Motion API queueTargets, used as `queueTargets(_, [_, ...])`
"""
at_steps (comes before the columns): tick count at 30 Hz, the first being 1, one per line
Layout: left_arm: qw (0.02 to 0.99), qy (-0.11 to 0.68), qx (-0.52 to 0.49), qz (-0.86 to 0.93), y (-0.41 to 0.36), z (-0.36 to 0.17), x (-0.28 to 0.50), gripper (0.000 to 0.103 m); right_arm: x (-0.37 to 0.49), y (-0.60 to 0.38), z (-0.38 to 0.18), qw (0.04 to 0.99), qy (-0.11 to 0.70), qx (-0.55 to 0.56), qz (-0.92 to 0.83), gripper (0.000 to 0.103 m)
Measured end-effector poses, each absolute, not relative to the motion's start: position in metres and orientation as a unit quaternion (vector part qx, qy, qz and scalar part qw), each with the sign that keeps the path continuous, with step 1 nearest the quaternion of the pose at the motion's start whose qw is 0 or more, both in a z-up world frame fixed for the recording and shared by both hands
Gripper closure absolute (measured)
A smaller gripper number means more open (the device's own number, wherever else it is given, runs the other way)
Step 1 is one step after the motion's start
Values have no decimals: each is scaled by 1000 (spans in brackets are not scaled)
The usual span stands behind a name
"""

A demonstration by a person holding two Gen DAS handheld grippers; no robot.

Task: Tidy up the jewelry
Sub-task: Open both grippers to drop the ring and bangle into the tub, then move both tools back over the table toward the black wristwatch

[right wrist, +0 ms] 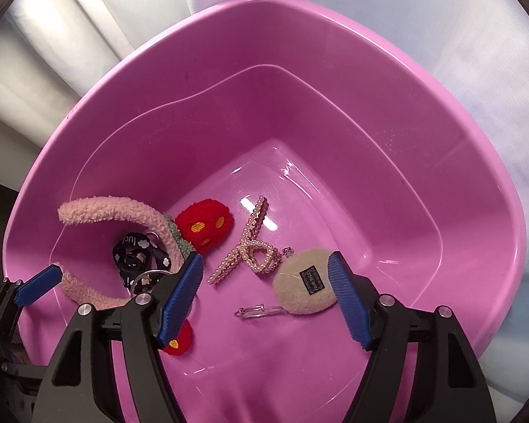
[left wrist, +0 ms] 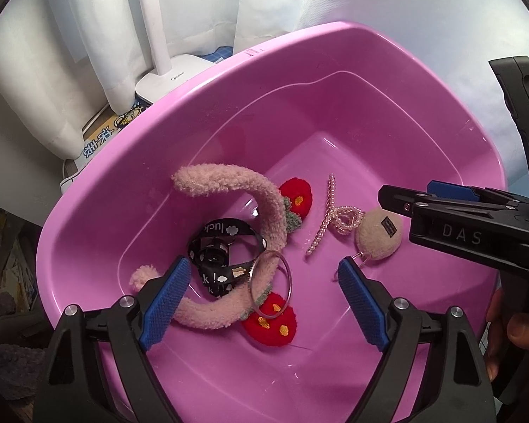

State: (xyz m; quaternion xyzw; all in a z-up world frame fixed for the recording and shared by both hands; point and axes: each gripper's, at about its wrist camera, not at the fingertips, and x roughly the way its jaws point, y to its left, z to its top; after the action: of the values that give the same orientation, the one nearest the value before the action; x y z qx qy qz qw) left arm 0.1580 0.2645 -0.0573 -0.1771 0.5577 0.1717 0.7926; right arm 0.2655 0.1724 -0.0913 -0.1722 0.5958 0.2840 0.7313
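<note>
Jewelry, assorted, lying loose on the floor of pink basin (right wrist: 335,81). Largest: plush headband (left wrist: 264,208) with red strawberry pompoms, curved over black lanyard (left wrist: 215,246); silver ring (left wrist: 269,283) leans on it, between left gripper (left wrist: 264,299) fingers, untouched. Beige plush earring (right wrist: 305,282) lies just inside right gripper (right wrist: 269,299), nearer its right-hand finger. Pearl hair claw (right wrist: 245,250) points away, long axis diagonal. Both fingers spread wide, holding nothing
</note>
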Motion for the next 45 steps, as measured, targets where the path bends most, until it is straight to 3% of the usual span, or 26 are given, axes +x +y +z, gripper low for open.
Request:
queueTargets(27, [819, 516, -148, 203, 257, -23, 135, 8, 236, 155, -49, 776, 533, -164, 295, 33])
queueTargets(45, [880, 419, -124, 184, 220, 30, 64, 7, 142, 42, 15, 854, 436, -105, 266, 29])
